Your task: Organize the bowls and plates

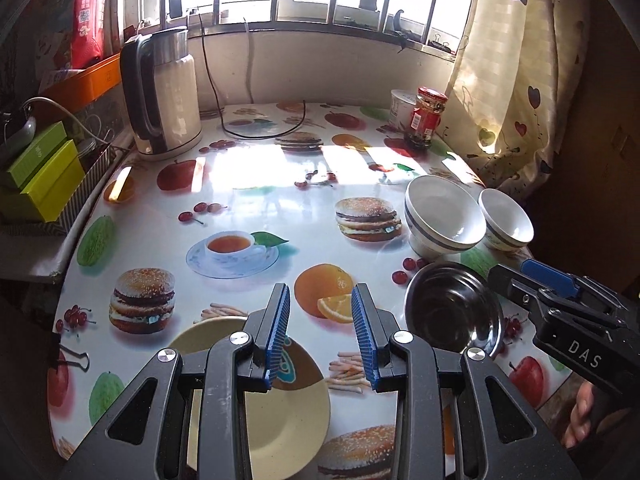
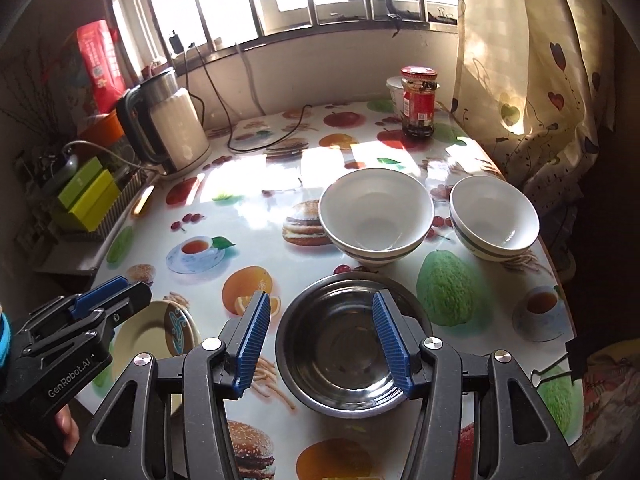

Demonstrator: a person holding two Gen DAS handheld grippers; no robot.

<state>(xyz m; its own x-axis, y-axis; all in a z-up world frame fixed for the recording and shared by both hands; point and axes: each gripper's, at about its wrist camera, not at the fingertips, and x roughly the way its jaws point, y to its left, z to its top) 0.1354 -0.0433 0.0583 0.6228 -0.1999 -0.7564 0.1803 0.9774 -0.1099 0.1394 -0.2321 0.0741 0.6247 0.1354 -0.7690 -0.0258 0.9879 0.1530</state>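
I hold my left hand-held gripper (image 1: 320, 332) above the near edge of the counter (image 1: 248, 184), its jaws parted and empty, with the plate (image 1: 280, 412) lying flat just below and behind the fingers. My right hand-held gripper (image 2: 318, 340) hangs over the steel bowl (image 2: 344, 344), jaws wider apart and also empty; the pads frame the bowl's rim from above but I judge they do not touch it. Both tools point steeply down, which suits a grasp on a rim from overhead. The steel bowl sits near me, the big white bowl (image 2: 376, 216) just beyond it, and the small white bowl (image 2: 494, 218) beside that one toward the curtain (image 2: 540, 80), so the three bowls cluster on the right side while the plate stays apart on the left. That split suggests sorting by kind, bowls to be nested and the plate kept by itself. The kettle (image 1: 164, 92) and jar (image 2: 418, 102) stand far back by the window, out of the working zone. No nesting looks done yet; each dish rests alone on the counter.
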